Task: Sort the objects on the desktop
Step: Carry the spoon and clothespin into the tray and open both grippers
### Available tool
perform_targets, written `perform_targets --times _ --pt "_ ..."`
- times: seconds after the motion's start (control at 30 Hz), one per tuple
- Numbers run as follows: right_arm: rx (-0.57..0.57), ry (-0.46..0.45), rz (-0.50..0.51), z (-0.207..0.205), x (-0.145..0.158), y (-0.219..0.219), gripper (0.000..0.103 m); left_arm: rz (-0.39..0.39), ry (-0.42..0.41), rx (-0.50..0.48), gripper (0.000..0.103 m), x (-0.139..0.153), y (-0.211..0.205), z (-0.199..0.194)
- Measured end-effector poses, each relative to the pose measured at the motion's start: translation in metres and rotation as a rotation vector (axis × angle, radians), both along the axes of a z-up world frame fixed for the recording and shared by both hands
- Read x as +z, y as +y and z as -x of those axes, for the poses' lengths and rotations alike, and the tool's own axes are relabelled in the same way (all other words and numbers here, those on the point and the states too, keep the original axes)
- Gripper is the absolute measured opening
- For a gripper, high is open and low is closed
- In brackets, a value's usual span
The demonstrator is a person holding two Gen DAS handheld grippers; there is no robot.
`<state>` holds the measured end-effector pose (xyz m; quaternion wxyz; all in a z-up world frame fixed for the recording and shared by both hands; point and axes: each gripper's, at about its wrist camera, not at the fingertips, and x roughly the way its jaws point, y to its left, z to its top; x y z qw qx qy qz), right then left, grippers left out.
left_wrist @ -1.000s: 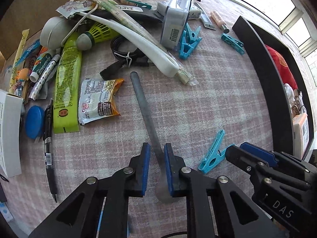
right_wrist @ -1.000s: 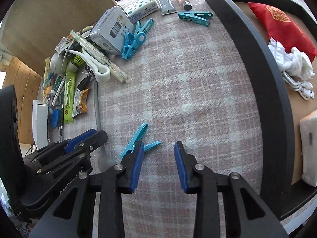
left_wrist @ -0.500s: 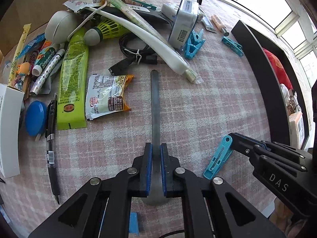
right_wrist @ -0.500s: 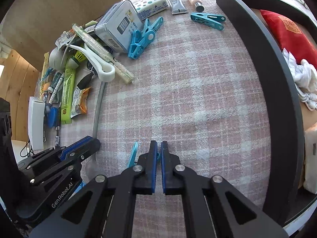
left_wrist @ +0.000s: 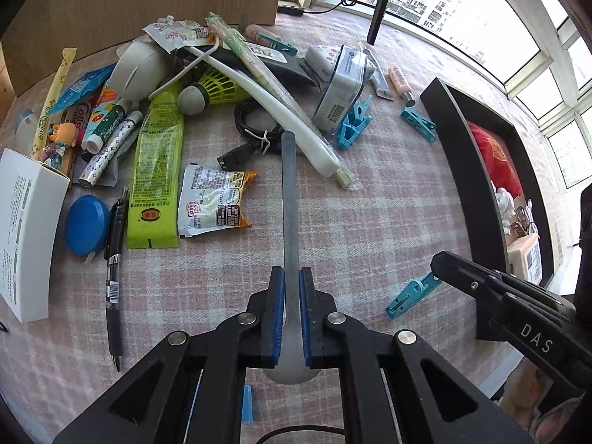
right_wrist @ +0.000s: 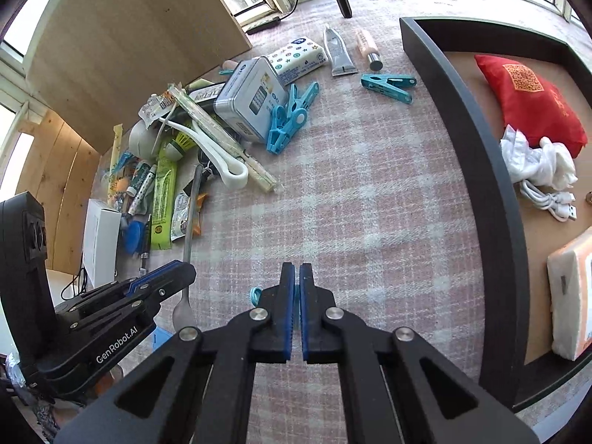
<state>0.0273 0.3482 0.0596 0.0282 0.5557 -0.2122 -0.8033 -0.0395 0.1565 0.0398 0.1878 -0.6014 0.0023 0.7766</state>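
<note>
My left gripper [left_wrist: 290, 281] is shut on a metal spoon [left_wrist: 289, 199], gripping it near the bowl; the handle points away toward the pile. The spoon also shows in the right wrist view [right_wrist: 188, 229]. My right gripper [right_wrist: 296, 277] is shut on a teal clothespin [right_wrist: 255, 293], of which only a ring end shows beside the left finger. In the left wrist view the clothespin [left_wrist: 409, 296] sticks out from the right gripper above the checked cloth. A black tray [right_wrist: 477, 170] stands to the right.
A pile lies at the far left: green packet [left_wrist: 157, 170], snack bag [left_wrist: 212, 199], pen [left_wrist: 113, 270], white box [left_wrist: 26, 236], metal tin [right_wrist: 251, 98], blue clothespins [right_wrist: 292, 118]. Another teal clothespin [right_wrist: 388, 85] lies near the tray. The tray holds a red pouch [right_wrist: 529, 96] and a white cable [right_wrist: 547, 199].
Both grippers closed, the left on the spoon and the right on the teal clothespin. Both have since risen from the cloth with their objects.
</note>
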Motion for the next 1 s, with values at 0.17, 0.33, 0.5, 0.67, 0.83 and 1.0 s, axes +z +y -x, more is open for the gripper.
perform_targets --times 0.17,0.33,0.5,0.67,0.83,1.0 --pt "0.000 0.033 -0.021 0.005 0.007 0.006 0.003 -0.016 0.014 -0.009 0.007 0.013 -0.006 0.008" --pt "-0.010 0.068 -0.034 0.005 0.020 0.011 0.003 -0.036 0.033 -0.026 0.007 0.019 0.021 0.006" --pt "-0.046 0.112 -0.047 -0.002 0.040 0.037 0.003 -0.058 0.055 -0.059 0.007 0.034 0.048 0.002" --pt "-0.109 0.149 -0.061 -0.014 0.058 0.085 0.003 -0.078 0.079 -0.108 0.007 0.048 0.093 -0.002" --pt "-0.200 0.181 -0.098 -0.028 0.076 0.149 0.003 -0.114 0.091 -0.183 0.007 0.062 0.151 -0.013" --pt "-0.299 0.189 -0.130 -0.041 0.089 0.216 0.003 -0.142 0.098 -0.255 0.007 0.073 0.211 -0.024"
